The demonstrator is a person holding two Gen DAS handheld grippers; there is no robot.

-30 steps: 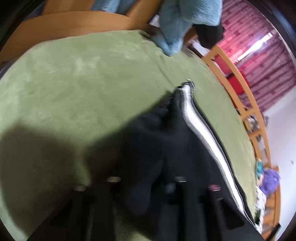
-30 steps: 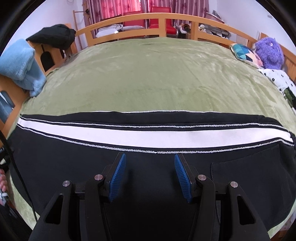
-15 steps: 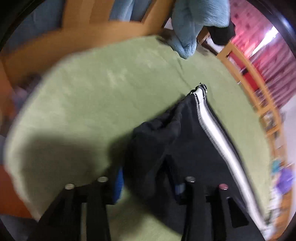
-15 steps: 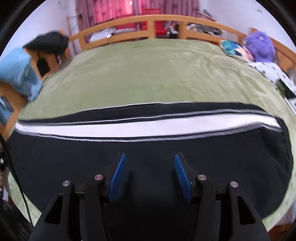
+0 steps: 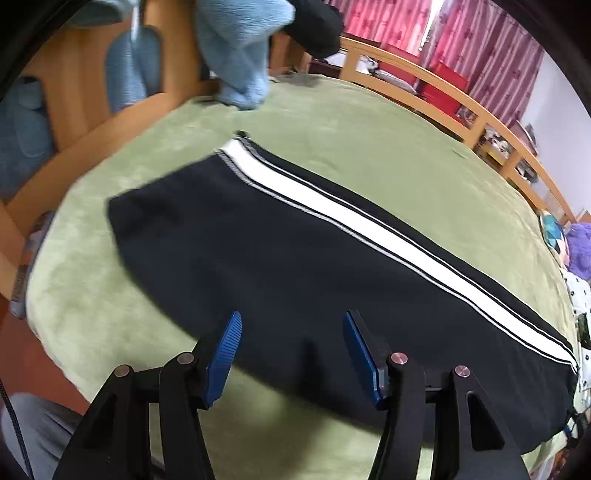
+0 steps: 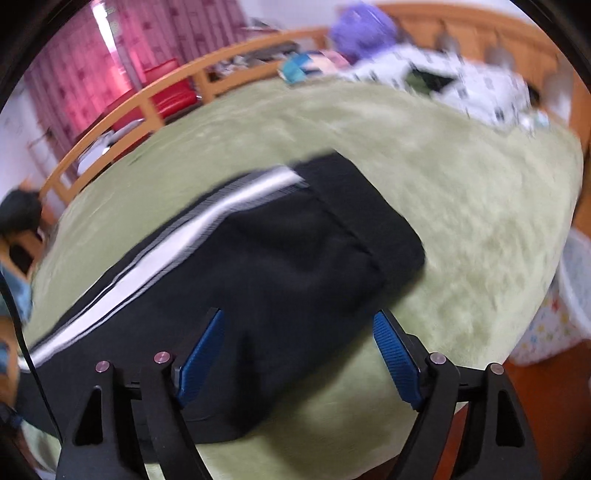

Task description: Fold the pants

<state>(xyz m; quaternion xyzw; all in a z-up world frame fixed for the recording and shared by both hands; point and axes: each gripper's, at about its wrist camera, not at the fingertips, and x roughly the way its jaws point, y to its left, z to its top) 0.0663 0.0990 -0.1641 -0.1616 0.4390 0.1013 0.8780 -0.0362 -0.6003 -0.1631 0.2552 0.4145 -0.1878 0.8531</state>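
The pants (image 5: 295, 266) lie flat on the bed cover (image 5: 369, 140), stretched long from left to right. The stripe (image 5: 369, 229) runs along their far side. The left gripper (image 5: 291, 347) hangs above the near edge of the pants, and the right gripper (image 6: 299, 350) above their other end. A towel (image 5: 236, 48) hangs on the bed rail (image 5: 424, 77) behind the pants, to the left. Far off to the right lie a soft toy (image 6: 362, 29) and a pillow (image 6: 461, 85)
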